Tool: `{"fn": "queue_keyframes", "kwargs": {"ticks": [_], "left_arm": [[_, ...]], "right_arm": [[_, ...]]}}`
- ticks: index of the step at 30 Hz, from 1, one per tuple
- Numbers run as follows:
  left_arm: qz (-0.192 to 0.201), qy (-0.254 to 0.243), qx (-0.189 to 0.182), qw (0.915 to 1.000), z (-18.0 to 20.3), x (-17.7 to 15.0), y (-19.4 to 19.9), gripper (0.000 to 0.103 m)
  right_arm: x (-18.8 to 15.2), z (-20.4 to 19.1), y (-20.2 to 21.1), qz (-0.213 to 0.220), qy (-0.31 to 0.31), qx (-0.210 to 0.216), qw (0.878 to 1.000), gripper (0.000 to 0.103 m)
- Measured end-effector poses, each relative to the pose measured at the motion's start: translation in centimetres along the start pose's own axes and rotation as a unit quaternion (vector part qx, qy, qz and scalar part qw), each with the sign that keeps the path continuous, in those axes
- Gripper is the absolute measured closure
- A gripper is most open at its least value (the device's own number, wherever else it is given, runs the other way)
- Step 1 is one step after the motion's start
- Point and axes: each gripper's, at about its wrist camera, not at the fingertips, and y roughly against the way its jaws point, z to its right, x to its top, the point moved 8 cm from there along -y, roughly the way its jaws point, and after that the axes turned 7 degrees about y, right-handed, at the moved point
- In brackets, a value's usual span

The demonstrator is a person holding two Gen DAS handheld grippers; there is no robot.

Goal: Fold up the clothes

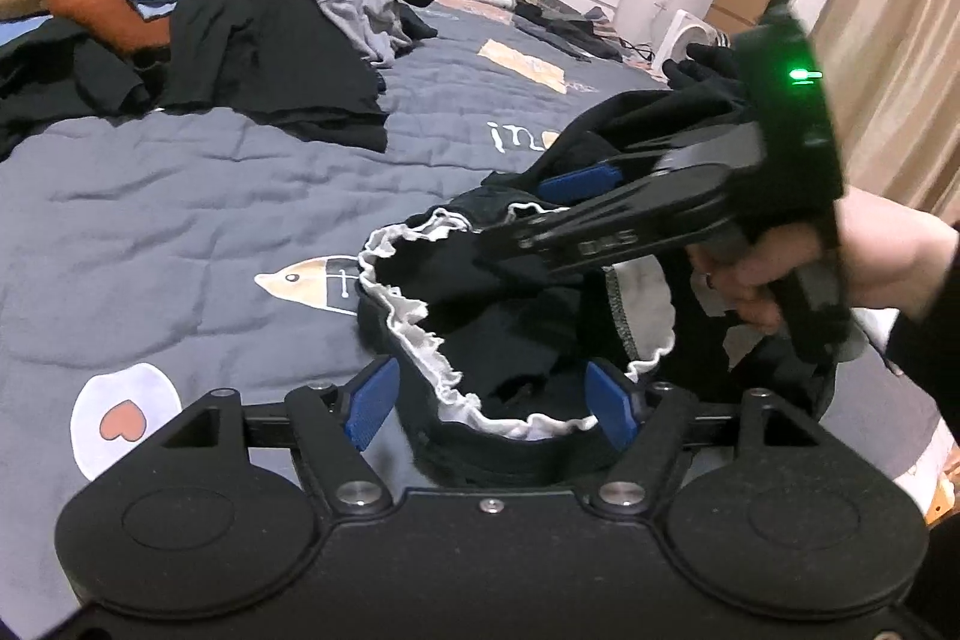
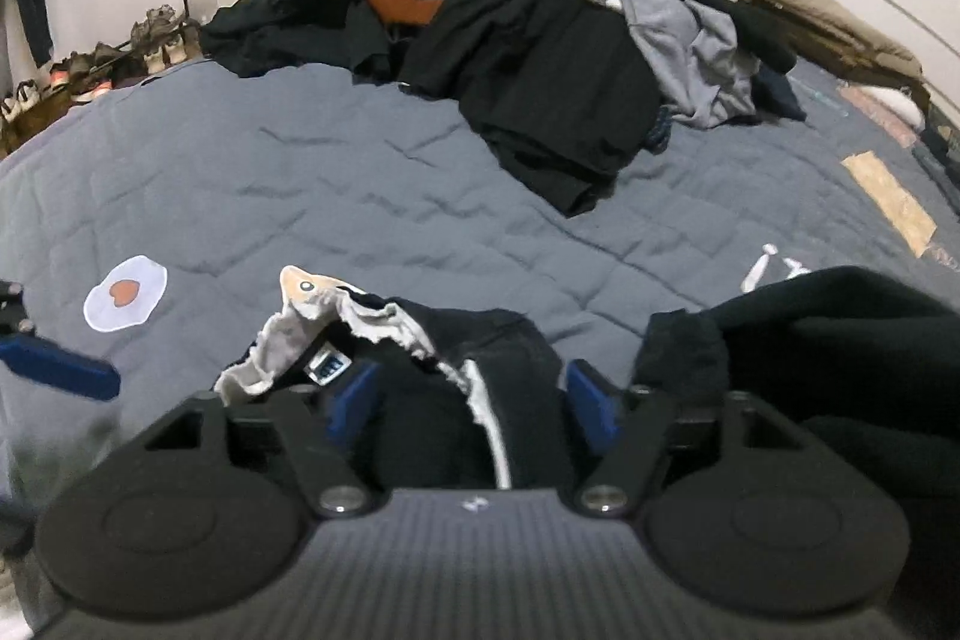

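Bed: a grey-blue quilted cover [image 2: 372,196] fills both views, printed with a fried egg bearing a heart [image 2: 125,292] near left and a fish [image 1: 300,280] just beside the garment.
Clothes pile: a heap of mostly black clothes [image 2: 540,58] lies across the far side, with grey, light blue and rust-orange pieces mixed in, well apart from the grippers.
Garment: a black garment with a frilled white edge [image 1: 492,340] lies crumpled and opened out on the near part of the cover, right of the fish.
Right gripper [image 2: 468,400]: held by a hand [image 1: 840,268] coming in from the right; its blue pads [image 2: 591,400] straddle the black cloth but stand apart from it, jaws open, no earlier view to compare.
Left gripper [image 1: 492,400]: nearest the garment's near rim; its blue pads [image 1: 375,400] stand wide either side of the frilled edge, not pressing, jaws open.
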Motion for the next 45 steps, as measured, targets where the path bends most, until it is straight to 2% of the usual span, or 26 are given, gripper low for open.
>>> {"fn": "queue_keyframes", "kwargs": {"ticks": [1, 2, 4, 8, 11, 17, 20, 23, 25, 29, 32, 34, 36, 39, 42, 44, 45], "left_arm": [[-0.001, 0.001, 0.000, 1.0000, 0.0, -0.1, -0.1, 0.035], [-0.003, 0.000, 0.001, 1.0000, 0.0, -0.1, -0.1, 0.035], [-0.005, -0.002, 0.002, 1.0000, 0.1, -0.3, -0.1, 0.035], [-0.004, -0.001, 0.001, 1.0000, 0.0, -0.2, 0.1, 0.034], [-0.006, 0.004, 0.001, 1.0000, -0.1, -0.2, 0.0, 0.029], [-0.016, 0.027, -0.013, 0.9994, -0.2, -0.2, -0.5, 0.027], [-0.016, 0.029, -0.005, 0.9994, -0.3, -0.3, -0.7, 0.027], [-0.032, 0.036, -0.006, 0.9988, -0.4, -0.8, -1.5, 0.027], [-0.042, 0.036, -0.011, 0.9984, -0.2, -1.2, -2.0, 0.032], [-0.037, 0.034, -0.019, 0.9986, 0.5, -1.4, -2.5, 0.039], [-0.035, 0.026, -0.031, 0.9986, 1.4, -1.4, -2.4, 0.057], [-0.032, 0.017, -0.035, 0.9987, 1.9, -1.5, -2.3, 0.077], [-0.029, 0.008, -0.037, 0.9989, 2.4, -1.5, -2.3, 0.085], [-0.026, -0.002, -0.041, 0.9988, 3.1, -1.6, -2.2, 0.085], [-0.029, -0.004, -0.033, 0.9990, 3.5, -1.9, -2.5, 0.083], [-0.034, -0.008, -0.029, 0.9990, 3.7, -2.2, -2.7, 0.076], [-0.036, -0.009, -0.029, 0.9989, 3.8, -2.3, -2.8, 0.068]], "right_arm": [[-0.1, 0.0, -0.4, -0.004, -0.008, 0.004, 1.000, 0.072], [-0.3, 0.0, -0.8, -0.011, -0.020, 0.007, 1.000, 0.081], [-0.5, 0.2, -1.1, -0.014, -0.045, 0.013, 0.999, 0.091], [-0.8, 0.9, -0.1, 0.004, -0.074, 0.013, 0.997, 0.094], [-0.7, 1.6, 1.2, 0.020, -0.090, 0.011, 0.996, 0.096], [-0.6, 3.0, 4.5, 0.056, -0.118, 0.006, 0.991, 0.096], [-0.8, 3.7, 5.9, 0.071, -0.128, 0.002, 0.989, 0.096], [-1.4, 4.2, 7.3, 0.087, -0.145, -0.003, 0.986, 0.096], [-1.7, 4.4, 8.4, 0.102, -0.154, -0.007, 0.983, 0.096], [-2.9, 4.8, 11.4, 0.137, -0.179, -0.015, 0.974, 0.097], [-4.0, 5.3, 14.0, 0.165, -0.198, -0.023, 0.966, 0.098], [-4.8, 5.7, 15.6, 0.183, -0.215, -0.028, 0.959, 0.098], [-5.6, 5.9, 16.9, 0.195, -0.227, -0.036, 0.953, 0.098], [-6.5, 5.7, 18.4, 0.207, -0.233, -0.044, 0.949, 0.098], [-6.8, 5.3, 18.8, 0.209, -0.227, -0.048, 0.950, 0.098], [-7.3, 5.2, 18.6, 0.207, -0.225, -0.047, 0.951, 0.099], [-7.7, 5.2, 18.3, 0.205, -0.227, -0.046, 0.951, 0.099]]}}
